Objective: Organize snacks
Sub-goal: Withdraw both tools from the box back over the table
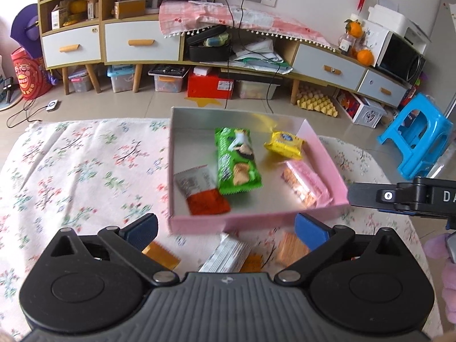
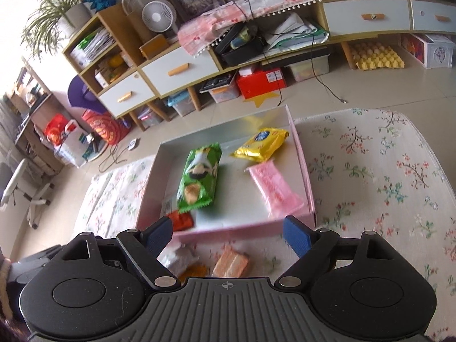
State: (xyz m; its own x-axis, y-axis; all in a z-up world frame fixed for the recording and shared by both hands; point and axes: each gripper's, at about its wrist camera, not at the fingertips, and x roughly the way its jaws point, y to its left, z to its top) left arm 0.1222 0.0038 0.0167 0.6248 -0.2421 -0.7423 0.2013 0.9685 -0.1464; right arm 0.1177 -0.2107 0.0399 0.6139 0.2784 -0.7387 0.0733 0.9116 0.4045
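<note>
1. The flowered bench (image 1: 85,165) carries my pink box (image 1: 327,154).
2. Inside the box lie 4 snacks: a green pack (image 1: 236,159), a pink pack (image 2: 273,188), a yellow pack (image 1: 285,144) and a red-and-silver pack (image 1: 199,191).
3. My left fingers (image 1: 225,228) and right fingers (image 2: 228,233) stand apart, holding nothing, above loose snacks in front of the box.
</note>
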